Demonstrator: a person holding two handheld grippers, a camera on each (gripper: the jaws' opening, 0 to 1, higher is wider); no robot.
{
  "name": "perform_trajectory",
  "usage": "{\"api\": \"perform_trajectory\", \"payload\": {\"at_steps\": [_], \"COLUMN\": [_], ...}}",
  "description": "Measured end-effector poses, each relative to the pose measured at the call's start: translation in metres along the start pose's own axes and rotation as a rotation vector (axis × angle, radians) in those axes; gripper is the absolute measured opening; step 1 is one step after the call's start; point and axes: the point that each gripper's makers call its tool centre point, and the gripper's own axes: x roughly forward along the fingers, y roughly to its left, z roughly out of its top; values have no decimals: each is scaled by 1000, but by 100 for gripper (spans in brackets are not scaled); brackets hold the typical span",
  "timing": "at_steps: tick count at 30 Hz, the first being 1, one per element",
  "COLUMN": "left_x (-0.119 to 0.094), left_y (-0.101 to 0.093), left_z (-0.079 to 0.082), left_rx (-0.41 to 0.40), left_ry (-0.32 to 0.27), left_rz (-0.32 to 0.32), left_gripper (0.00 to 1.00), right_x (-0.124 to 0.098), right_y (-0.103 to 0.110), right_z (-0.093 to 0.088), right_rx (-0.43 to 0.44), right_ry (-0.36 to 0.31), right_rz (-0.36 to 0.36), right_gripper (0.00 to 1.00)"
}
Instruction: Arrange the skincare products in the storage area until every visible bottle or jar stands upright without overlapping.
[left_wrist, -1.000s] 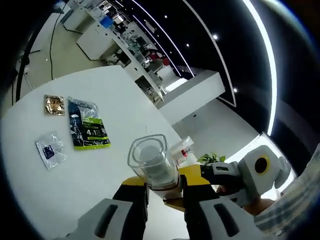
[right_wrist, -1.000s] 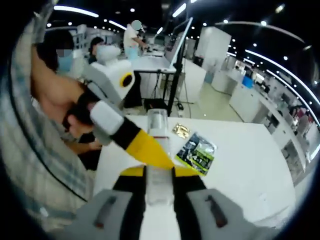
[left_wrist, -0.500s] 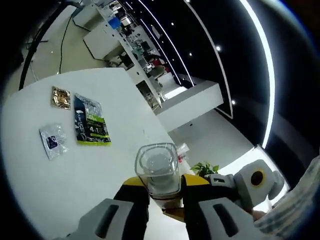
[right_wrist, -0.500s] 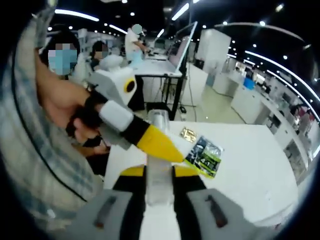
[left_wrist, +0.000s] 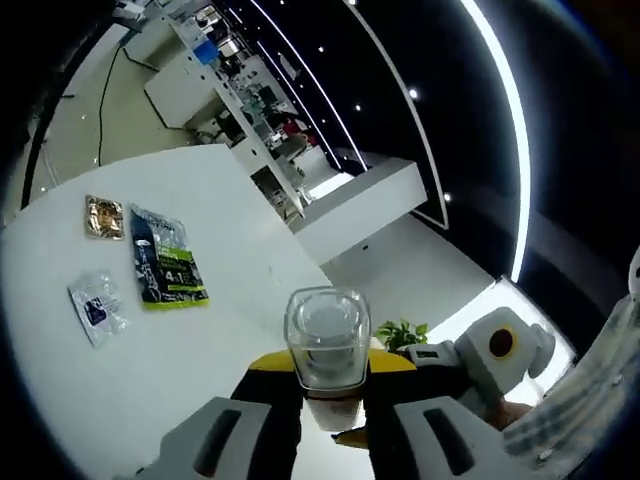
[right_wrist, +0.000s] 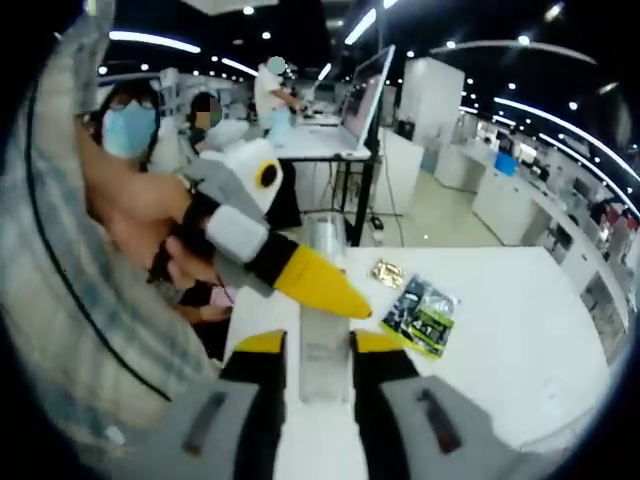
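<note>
A clear bottle (left_wrist: 327, 335) with a pale fill and a square see-through end is held above the white table (left_wrist: 230, 220). My left gripper (left_wrist: 330, 405) is shut on it, one yellow-padded jaw on each side. In the right gripper view the same bottle (right_wrist: 325, 345) runs lengthwise between the jaws of my right gripper (right_wrist: 320, 385), which is shut on it. The left gripper (right_wrist: 300, 275) comes in from the left there, its yellow tip lying across the bottle. In the left gripper view the right gripper (left_wrist: 480, 355) is at the lower right, under the bottle.
A green-and-black sachet (left_wrist: 165, 270), a gold sachet (left_wrist: 105, 215) and a small clear packet (left_wrist: 97, 308) lie flat on the table. The green-and-black sachet (right_wrist: 427, 315) and gold sachet (right_wrist: 387, 272) also lie beyond the bottle. A person's hand (right_wrist: 140, 225) and checked sleeve are at the left; desks and people stand behind.
Both grippers have kept hold of the bottle. In the right gripper view the left gripper's yellow tip has shifted right across the bottle. The sachets have not moved on the table.
</note>
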Motion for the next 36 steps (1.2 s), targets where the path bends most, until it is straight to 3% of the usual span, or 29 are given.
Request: {"api": "perform_trajectory", "payload": {"at_steps": [2, 6, 8, 11, 14, 18, 20, 21, 23, 24, 25, 27, 30, 34, 36], "left_x": [1, -3, -7, -9, -9, 0, 4, 7, 10, 11, 13, 17, 22, 25, 26], "left_y": [-6, -28, -33, -38, -43, -26, -13, -4, 9, 21, 23, 20, 13, 6, 1], "left_z": [3, 13, 15, 12, 2, -14, -20, -21, -18, -14, -14, -15, -21, -29, -33], "left_rx": [74, 233, 288, 378, 445, 493, 536, 534, 494, 450, 433, 520, 524, 506, 537], "left_ry": [15, 17, 30, 80, 152, 283, 351, 381, 382, 364, 362, 371, 385, 404, 414], "left_rz": [-29, -166, -190, -220, -266, -166, -67, 4, 121, 233, 254, 240, 250, 252, 245], "left_gripper": [22, 22, 22, 22, 22, 22, 22, 22, 22, 22, 22, 22, 22, 22, 22], "right_x": [-9, -28, -38, -59, -71, -69, -63, -58, -49, -46, -41, -35, -26, -16, -15], "right_y": [-2, -6, -11, -23, -30, -27, -25, -24, -25, -30, -37, -36, -32, -26, -31], "right_z": [0, -3, 3, 15, 20, 30, 31, 29, 32, 30, 26, 27, 35, 33, 30], "right_rx": [42, 209, 233, 315, 326, 310, 304, 301, 326, 340, 364, 419, 459, 420, 427], "right_ry": [-30, -92, -142, -239, -270, -286, -266, -243, -238, -223, -195, -195, -209, -162, -153], "right_rz": [4, 45, 52, 60, 59, 67, 59, 42, 12, -31, -86, -83, -62, -64, -100], "right_gripper": [24, 25, 27, 28, 29, 29, 29, 29, 29, 28, 28, 28, 29, 29, 25]}}
